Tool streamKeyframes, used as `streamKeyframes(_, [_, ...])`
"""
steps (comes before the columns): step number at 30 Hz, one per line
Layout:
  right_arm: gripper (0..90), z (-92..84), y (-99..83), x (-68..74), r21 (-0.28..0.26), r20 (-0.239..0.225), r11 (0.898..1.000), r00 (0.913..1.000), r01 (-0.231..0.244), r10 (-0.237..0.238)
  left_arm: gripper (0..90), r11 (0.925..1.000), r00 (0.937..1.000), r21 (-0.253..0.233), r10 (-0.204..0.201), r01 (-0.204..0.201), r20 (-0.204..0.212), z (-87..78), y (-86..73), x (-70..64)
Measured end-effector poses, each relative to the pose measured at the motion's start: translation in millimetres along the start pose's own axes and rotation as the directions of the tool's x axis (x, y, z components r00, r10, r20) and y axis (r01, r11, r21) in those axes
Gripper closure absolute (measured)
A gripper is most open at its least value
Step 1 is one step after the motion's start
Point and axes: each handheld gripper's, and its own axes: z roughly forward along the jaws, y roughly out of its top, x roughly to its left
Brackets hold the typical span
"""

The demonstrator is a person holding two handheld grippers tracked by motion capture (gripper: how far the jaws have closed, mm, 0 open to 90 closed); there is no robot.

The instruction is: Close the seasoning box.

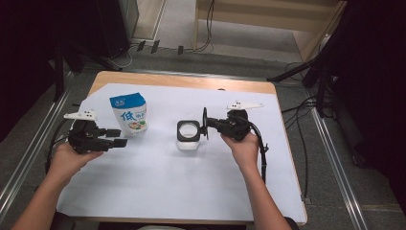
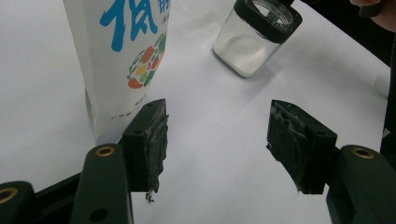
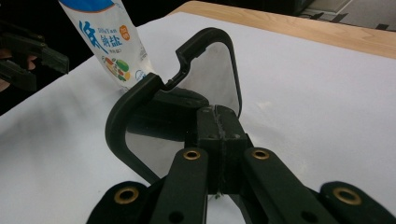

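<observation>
A white salt bag point(image 1: 129, 113) with a blue top and blue lettering stands upright on the white sheet. My left gripper point(image 1: 117, 137) hovers just in front of the bag, open with nothing between its jaws. In the left gripper view, the bag point(image 2: 121, 51) rises beside the left jaw of the gripper point(image 2: 217, 135). An open glass jar point(image 1: 188, 135) with a black square rim sits mid-table, and appears farther off in the left gripper view point(image 2: 254, 37). My right gripper point(image 1: 210, 125) is shut on the jar's black-framed clear lid point(image 1: 205, 123), holding it on edge right of the jar. In the right gripper view, the lid point(image 3: 187, 93) stands above the gripper's pressed jaws point(image 3: 219, 126).
A white sheet point(image 1: 167, 182) covers most of the wooden table point(image 1: 182, 81). Cables trail from both grippers off the table sides. Dark stands and floor cables lie beyond the far edge. The bag point(image 3: 109, 42) and the other gripper point(image 3: 28, 56) appear at the left of the right gripper view.
</observation>
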Motion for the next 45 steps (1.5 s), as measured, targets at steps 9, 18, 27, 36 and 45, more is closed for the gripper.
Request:
streamKeyframes(9, [90.0, 6.5, 0.1, 1.9, -0.001, -0.009, 1.0, 0.9999, 0.007, -0.007, 39.3, 0.9999, 0.9999, -0.01, -0.009, 0.009, 0.008, -0.4, -1.4, 2.1])
streamKeyframes(18, [90.0, 11.7, 0.4, 2.7, -0.001, -0.019, 1.0, 0.9998, 0.004, -0.004, 39.4, 1.0, 0.9998, 0.003, -0.003, 0.003, 0.017, 0.6, -1.6, 2.7])
streamKeyframes(27, [90.0, 19.7, -1.1, 5.3, 0.022, -0.027, 1.0, 0.9996, 0.003, -0.003, 39.4, 1.0, 0.9999, 0.005, -0.004, 0.004, 0.012, 1.5, -2.5, 3.3])
streamKeyframes(36, [90.0, 31.0, -3.6, 7.4, 0.056, -0.028, 0.998, 0.9993, 0.024, -0.023, 39.3, 0.9999, 0.9999, 0.017, -0.002, 0.002, 0.01, 3.9, -3.3, 3.2])
streamKeyframes(45, [84.4, 27.8, -2.4, 7.5, 0.046, -0.006, 0.998, 0.9991, 0.042, -0.042, 39.0, 1.0, 0.9998, 0.007, 0.006, -0.006, 0.018, 3.5, -3.4, 2.8])
